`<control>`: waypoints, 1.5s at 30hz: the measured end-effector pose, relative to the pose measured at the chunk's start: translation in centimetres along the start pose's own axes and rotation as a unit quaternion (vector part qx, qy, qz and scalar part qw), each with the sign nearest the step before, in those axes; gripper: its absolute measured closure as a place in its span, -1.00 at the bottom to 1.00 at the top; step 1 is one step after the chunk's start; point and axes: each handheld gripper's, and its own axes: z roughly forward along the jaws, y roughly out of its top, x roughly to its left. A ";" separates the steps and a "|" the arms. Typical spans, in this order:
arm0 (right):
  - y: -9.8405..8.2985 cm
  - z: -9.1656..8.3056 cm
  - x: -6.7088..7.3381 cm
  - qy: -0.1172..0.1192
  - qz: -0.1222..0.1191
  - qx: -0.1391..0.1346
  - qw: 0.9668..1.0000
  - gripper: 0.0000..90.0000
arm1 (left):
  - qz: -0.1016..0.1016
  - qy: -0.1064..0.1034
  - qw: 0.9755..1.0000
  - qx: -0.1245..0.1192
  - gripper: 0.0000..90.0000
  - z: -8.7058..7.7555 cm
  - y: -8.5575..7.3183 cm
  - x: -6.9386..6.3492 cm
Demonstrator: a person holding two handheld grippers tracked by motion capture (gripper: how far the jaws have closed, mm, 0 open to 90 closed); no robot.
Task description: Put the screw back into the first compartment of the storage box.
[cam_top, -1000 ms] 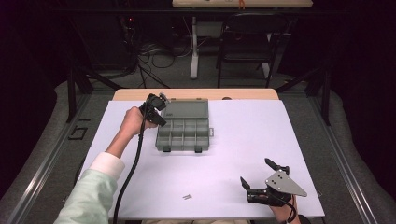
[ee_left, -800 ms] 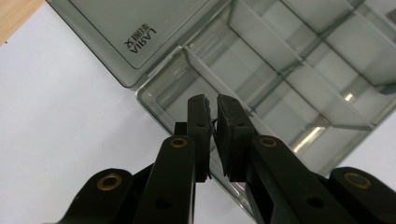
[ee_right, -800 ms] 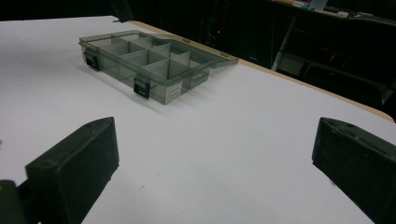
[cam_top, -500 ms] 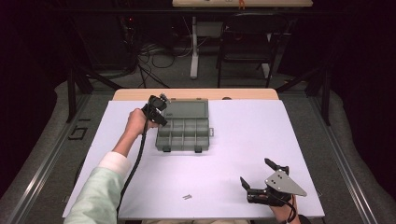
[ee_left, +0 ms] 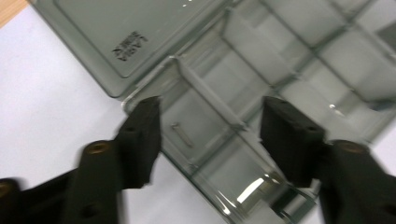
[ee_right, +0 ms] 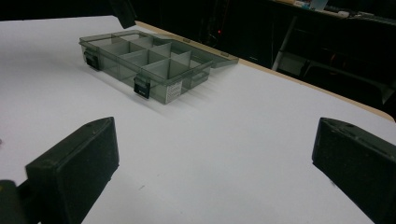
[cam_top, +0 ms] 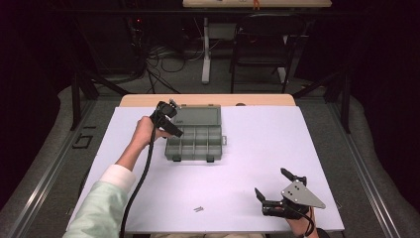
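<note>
Here my white table (cam_top: 277, 148) sits in a dark room with one chair (cam_top: 262, 44) behind, bearing one open organizer box (cam_top: 194, 140) under my left gripper (cam_top: 168, 121), whose jaws have just been opening over a back-corner compartment holding one screw (ee_left: 181, 135), while my right gripper (cam_top: 275, 191) waits agape by the near edge and loose screws (cam_top: 198, 209) lie near it.

The left hand-held gripper (cam_top: 171, 130), jaws just opened, hangs over the open compartment box's (cam_top: 195, 141) far-left corner; two small screws (cam_top: 199, 209) lie near the table's (cam_top: 307, 148) near edge.

Both grippers open, arms well apart

The left gripper (cam_top: 171, 124) reaches far-left on an outstretched forearm, its jaws just opening; the right gripper (cam_top: 273, 189) rests near-right, jaws spread wide.
</note>
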 end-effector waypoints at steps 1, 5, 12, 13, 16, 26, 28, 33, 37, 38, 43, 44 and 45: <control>0.0 0.0 0.0 0.000 0.000 0.000 1.000 -1.00 | 0.006 -0.002 1.000 -0.001 -0.31 -0.4 -0.1 -0.3; 0.0 0.0 0.0 0.000 0.001 0.001 1.000 -1.00 | 0.024 -0.001 1.000 -0.003 -0.54 -1.7 -0.4 -1.5; 0.0 0.0 0.0 0.001 0.001 0.001 1.000 -1.00 | 0.052 0.000 0.999 -0.003 -0.66 -3.1 -1.7 -3.5; 0.0 0.0 0.0 0.001 0.001 0.000 1.000 -1.00 | 0.052 -0.002 0.999 -0.002 -0.67 -3.2 -1.9 -3.7; 0.0 0.1 0.0 0.002 0.001 -0.002 1.000 -1.00 | 0.065 -0.004 0.998 -0.003 -0.72 -3.6 -2.7 -4.7; 0.0 0.0 0.0 0.005 0.003 -0.002 1.000 -1.00 | 0.110 -0.010 0.994 -0.017 -0.82 -4.2 -4.7 -8.2; 0.0 0.0 0.0 0.004 0.002 -0.002 1.000 -1.00 | 0.112 -0.014 0.993 -0.017 -0.86 -4.1 -5.1 -8.7; 0.0 0.0 0.0 0.004 0.002 0.000 1.000 -1.00 | 0.123 -0.024 0.992 -0.009 -0.92 -3.7 -6.2 -10.3; 0.0 0.0 0.0 0.004 0.002 -0.001 1.000 -1.00 | 0.131 -0.022 0.991 -0.004 -0.98 -3.2 -6.9 -11.5; 0.0 0.0 0.0 0.004 0.001 0.001 1.000 -1.00 | 0.131 -0.024 0.991 -0.005 -0.99 -3.2 -7.0 -11.7; 0.0 0.0 0.0 0.004 0.001 0.002 1.000 -1.00 | 0.140 -0.034 0.990 -0.004 -0.99 -2.8 -7.6 -12.8; 0.0 0.1 0.0 0.004 0.001 0.002 1.000 -1.00 | 0.143 -0.034 0.989 0.001 -0.99 -2.7 -7.7 -13.0; 0.0 0.0 0.0 0.004 0.001 0.002 1.000 -1.00 | 0.145 -0.035 0.989 0.001 -1.00 -2.5 -7.8 -13.2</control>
